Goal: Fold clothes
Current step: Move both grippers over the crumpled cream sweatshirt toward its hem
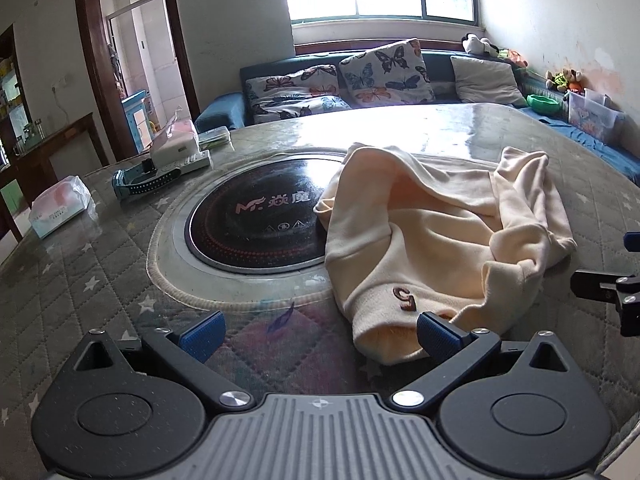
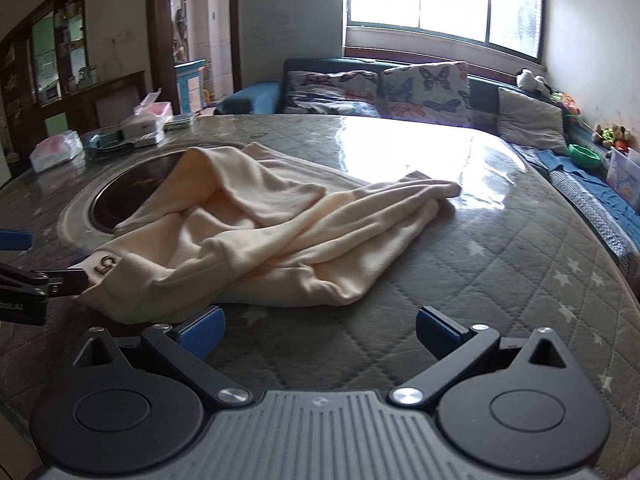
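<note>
A: Where does the garment lie?

B: The cream garment lies crumpled on the quilted table, right of the middle. One side overlaps the round black cooktop set into the table's centre. A cuff with a brown "5" mark points toward the near edge.

A: What is the state of each claw?

B: The left gripper stands wide and holds nothing. Its right-hand blue pad is just beside the marked cuff; whether it touches cannot be told. The right gripper also stands wide and empty, low at the near edge. Its left-hand pad sits close to the garment's near hem.

A: Which step is in hand?

B: Judging by the bunched cloth, no fold is made. The step appears to be the first grasp, prior to spreading the garment flat.

A: What does the next move call for?

B: Probably each claw should close on one layer of cloth at a separate edge, then pull apart to flatten the garment. Keep it clear of the tissue pack and boxes near the far-left edge.
</note>
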`<act>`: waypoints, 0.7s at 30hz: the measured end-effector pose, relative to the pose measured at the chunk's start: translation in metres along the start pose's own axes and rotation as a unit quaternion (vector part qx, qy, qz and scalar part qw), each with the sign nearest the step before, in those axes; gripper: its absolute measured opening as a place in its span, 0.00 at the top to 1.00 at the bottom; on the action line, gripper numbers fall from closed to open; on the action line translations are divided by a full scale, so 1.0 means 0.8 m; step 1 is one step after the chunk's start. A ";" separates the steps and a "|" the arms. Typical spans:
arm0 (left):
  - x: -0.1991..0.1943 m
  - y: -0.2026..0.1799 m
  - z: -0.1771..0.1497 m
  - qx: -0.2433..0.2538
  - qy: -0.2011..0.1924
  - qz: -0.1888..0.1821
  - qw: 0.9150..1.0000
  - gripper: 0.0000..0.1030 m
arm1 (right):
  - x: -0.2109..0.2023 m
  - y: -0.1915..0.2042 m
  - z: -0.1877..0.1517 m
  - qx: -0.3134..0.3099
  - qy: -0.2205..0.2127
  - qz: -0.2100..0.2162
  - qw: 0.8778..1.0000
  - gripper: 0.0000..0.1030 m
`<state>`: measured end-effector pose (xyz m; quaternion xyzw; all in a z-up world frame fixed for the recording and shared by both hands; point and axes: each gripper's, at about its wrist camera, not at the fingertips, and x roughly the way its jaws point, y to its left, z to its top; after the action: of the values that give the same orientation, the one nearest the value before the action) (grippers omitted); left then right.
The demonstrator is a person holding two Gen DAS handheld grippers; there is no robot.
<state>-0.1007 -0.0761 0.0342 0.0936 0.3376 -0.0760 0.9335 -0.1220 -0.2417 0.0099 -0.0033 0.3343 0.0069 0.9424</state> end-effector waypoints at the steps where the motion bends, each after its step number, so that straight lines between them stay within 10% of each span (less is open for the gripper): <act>1: 0.000 -0.001 -0.001 0.001 0.001 -0.001 1.000 0.00 | 0.000 0.002 0.000 -0.003 0.000 0.002 1.000 0.01; 21: 0.000 -0.020 -0.006 0.038 0.014 -0.003 0.999 0.00 | 0.000 0.019 -0.002 -0.016 0.005 0.033 0.999 0.05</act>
<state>-0.1070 -0.0905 0.0289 0.1294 0.3480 -0.0903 0.9241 -0.1233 -0.2263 0.0083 -0.0076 0.3385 0.0435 0.9399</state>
